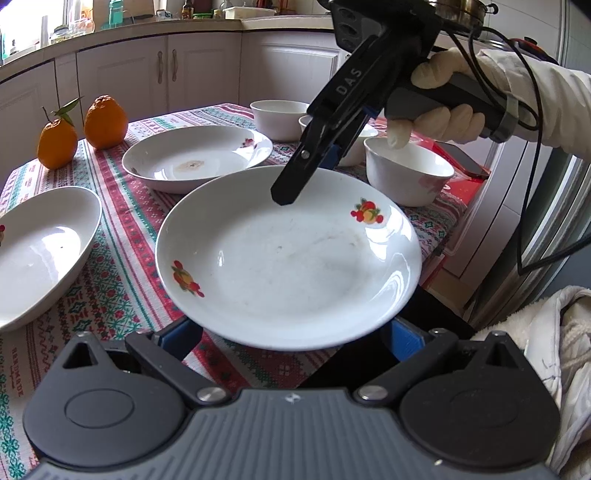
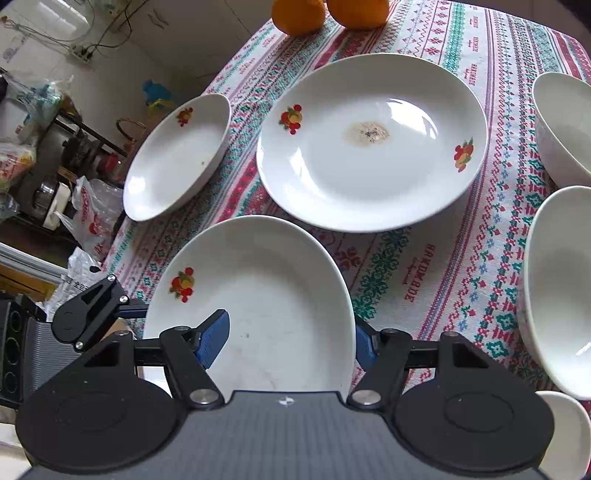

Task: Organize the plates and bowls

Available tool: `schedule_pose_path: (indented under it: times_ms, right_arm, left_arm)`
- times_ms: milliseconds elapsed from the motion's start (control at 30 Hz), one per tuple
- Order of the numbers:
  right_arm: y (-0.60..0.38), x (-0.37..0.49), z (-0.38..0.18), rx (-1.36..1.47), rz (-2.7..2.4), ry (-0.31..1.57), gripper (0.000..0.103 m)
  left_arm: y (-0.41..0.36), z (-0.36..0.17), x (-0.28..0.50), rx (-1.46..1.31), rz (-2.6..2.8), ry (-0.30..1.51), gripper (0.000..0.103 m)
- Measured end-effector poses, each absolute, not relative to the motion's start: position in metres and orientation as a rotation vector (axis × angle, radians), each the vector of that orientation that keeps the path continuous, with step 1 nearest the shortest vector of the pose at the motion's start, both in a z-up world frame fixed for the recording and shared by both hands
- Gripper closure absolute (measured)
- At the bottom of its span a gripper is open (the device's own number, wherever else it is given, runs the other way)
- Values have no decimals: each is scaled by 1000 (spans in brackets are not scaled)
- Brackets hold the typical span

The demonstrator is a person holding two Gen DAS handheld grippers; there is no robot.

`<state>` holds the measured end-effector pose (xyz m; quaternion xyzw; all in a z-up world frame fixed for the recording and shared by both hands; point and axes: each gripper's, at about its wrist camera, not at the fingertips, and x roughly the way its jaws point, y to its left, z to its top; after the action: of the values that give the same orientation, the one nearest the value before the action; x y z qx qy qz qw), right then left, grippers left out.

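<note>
A white plate (image 1: 288, 258) with fruit prints hangs tilted above the patterned tablecloth; it also shows in the right wrist view (image 2: 266, 295). My right gripper (image 1: 310, 177) is shut on its far rim, one blue pad (image 2: 212, 341) inside the plate. My left gripper (image 1: 291, 332) is open, its blue fingers (image 1: 400, 332) spread under the plate's near rim. A second plate (image 1: 195, 158), stained in the middle (image 2: 369, 144), lies behind. A third plate (image 1: 40, 251) lies at the left (image 2: 177, 155). White bowls (image 1: 406, 173) stand at the right (image 2: 554, 288).
Two oranges (image 1: 103, 122) stand at the table's far left corner (image 2: 299, 14). A phone (image 1: 461, 158) lies on a red box at the table's right edge. Kitchen cabinets (image 1: 166, 74) run behind. Bags and clutter (image 2: 44, 147) sit on the floor past the table.
</note>
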<state>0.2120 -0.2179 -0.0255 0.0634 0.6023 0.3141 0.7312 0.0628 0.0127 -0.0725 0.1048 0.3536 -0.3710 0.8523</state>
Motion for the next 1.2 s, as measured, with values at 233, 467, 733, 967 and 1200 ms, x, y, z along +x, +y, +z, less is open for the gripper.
schedule_pose_path:
  times_ms: [233,467,733,967,1200]
  right_arm:
    - [-212,211,-23,135,710,1308,29]
    - [-203,215,-16,135,726,1287,29]
    - [-184,226,-4,114,755,1259,29]
    - [-160,243,8,96,791,1234,29]
    - [-128,269,15,69,831,1220,29]
  left_arm:
    - [21,-69,61,216,-767,743,1]
    - [27,-59,61,208,-751,725,1]
    - [42,-47,66,187,-718,707,1]
    - [61,-36,75,183,-684,693,1]
    - [84,-28,89,166,-634,682,1]
